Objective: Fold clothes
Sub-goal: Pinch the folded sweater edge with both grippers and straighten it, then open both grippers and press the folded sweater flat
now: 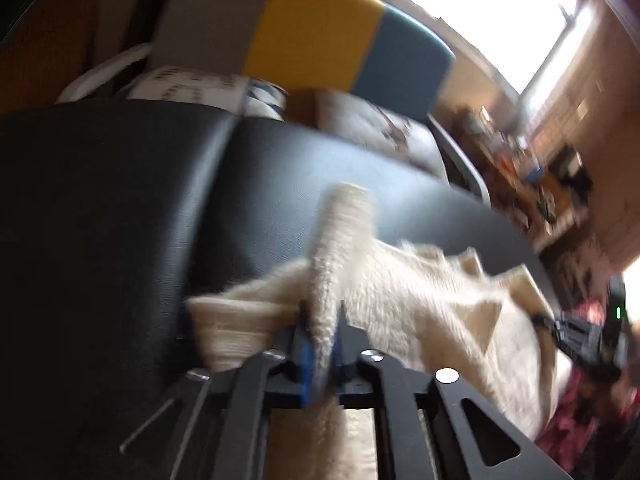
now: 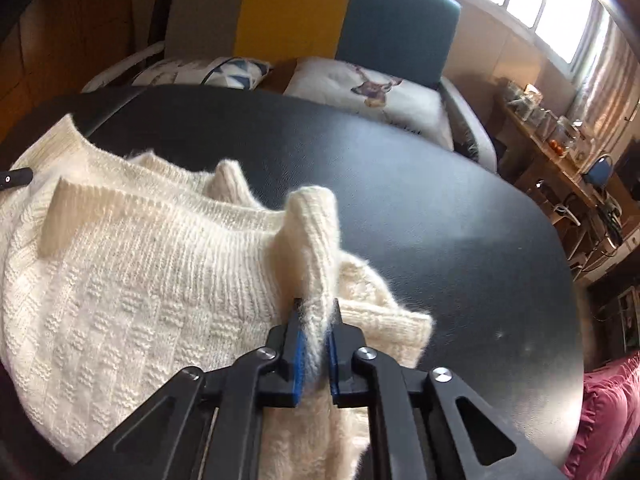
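Each claw, left claw [image 1: 322, 334] and right claw [image 2: 316, 334], pinches a raised ridge of the cream sweater [image 2: 132, 280] above the black surface [image 2: 420, 208], likely to carry a fold over.

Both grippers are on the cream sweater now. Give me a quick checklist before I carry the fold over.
1. Left gripper pinching the cream sweater: ok, knit fold clamped between its pads.
2. Right gripper pinching the sweater: ok, ribbed fold clamped between its pads.
3. Bare black table ahead to lay the fold: ok.
4. Sweater lying flat: not ok, a ribbed cuff and loose folds stand up.
5. Left wrist view sharp enough to judge by: not ok, blurred.
6. Same edge held by both grippers: cannot tell.
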Demonstrator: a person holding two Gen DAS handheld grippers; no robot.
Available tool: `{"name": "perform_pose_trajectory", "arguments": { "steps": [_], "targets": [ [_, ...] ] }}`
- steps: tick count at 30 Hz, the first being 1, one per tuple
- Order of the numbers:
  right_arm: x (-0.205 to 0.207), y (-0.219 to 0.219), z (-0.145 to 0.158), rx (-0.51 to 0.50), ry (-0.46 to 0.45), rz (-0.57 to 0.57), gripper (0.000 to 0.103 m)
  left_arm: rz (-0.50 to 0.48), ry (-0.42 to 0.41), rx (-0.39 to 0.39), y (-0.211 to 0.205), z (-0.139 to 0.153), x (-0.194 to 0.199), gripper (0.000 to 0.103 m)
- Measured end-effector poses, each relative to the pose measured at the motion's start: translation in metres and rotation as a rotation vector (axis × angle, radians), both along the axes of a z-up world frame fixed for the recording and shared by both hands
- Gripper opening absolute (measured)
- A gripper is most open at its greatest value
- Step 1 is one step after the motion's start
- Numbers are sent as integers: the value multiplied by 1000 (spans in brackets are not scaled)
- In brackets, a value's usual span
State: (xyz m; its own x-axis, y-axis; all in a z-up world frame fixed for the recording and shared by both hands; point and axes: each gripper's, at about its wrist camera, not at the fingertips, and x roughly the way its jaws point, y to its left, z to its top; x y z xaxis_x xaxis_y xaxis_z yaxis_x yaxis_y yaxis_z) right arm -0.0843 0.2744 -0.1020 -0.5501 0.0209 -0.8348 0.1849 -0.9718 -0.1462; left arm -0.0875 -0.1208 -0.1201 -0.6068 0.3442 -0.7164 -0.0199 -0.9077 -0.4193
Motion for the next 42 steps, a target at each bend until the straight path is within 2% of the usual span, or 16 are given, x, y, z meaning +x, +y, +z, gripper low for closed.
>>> {"name": "perform_pose_trajectory", "arguments": {
  "steps": [2, 5, 8, 10, 12, 14, 16, 21, 24, 26, 29, 31, 34, 38, 40, 42],
  "targets": [
    [-1, 16, -2, -18, -6, -67, 7, 69, -59, 74, -22, -15, -3, 7],
    [-8, 42, -26, -193, -71, -145, 9, 72, -122, 180, -32, -32, -5, 12],
    [-3, 48, -18, -243, -38, -169, 19, 60, -58, 161, -32, -6, 2, 31],
    [2, 49, -4, -207, 10, -176, 22, 21, 9, 146, -29, 18, 7, 45],
    [6, 44, 16, -145, 79, -164, 24, -87, 74, 104, -14, 44, 10, 56],
    [9, 30, 36, -141, 127, -94, 26, -197, 112, 33, 11, 60, 8, 58],
    [-1, 7, 47, -170, 118, 22, 31, -320, 116, -52, 43, 66, 3, 62],
    [-30, -54, 31, -173, -56, 249, 34, -466, -35, -242, 110, 23, -29, 62],
    [-50, -64, 4, -123, -148, 228, 35, -457, -82, -285, 122, 1, -39, 62],
    [-58, -61, -14, -152, -206, 199, 35, -440, -80, -274, 121, -5, -39, 61],
    [-56, -54, -17, -196, -187, 175, 33, -386, -55, -240, 113, -3, -33, 36],
    [-50, -56, -17, -206, -164, 168, 21, -336, -29, -201, 105, 0, -28, 11],
    [-43, -65, -8, -169, -131, 181, 8, -291, 24, -154, 100, 13, -21, 6],
    [-47, -65, 27, -169, -47, 174, 4, -250, 123, -119, 101, 42, -21, 6],
    [-54, -63, 39, -154, -6, 152, 3, -247, 113, -164, 108, 38, -35, 6],
    [-67, -62, 25, -129, -36, 121, 3, -244, 65, -193, 113, 22, -49, 8]
  ]
}}
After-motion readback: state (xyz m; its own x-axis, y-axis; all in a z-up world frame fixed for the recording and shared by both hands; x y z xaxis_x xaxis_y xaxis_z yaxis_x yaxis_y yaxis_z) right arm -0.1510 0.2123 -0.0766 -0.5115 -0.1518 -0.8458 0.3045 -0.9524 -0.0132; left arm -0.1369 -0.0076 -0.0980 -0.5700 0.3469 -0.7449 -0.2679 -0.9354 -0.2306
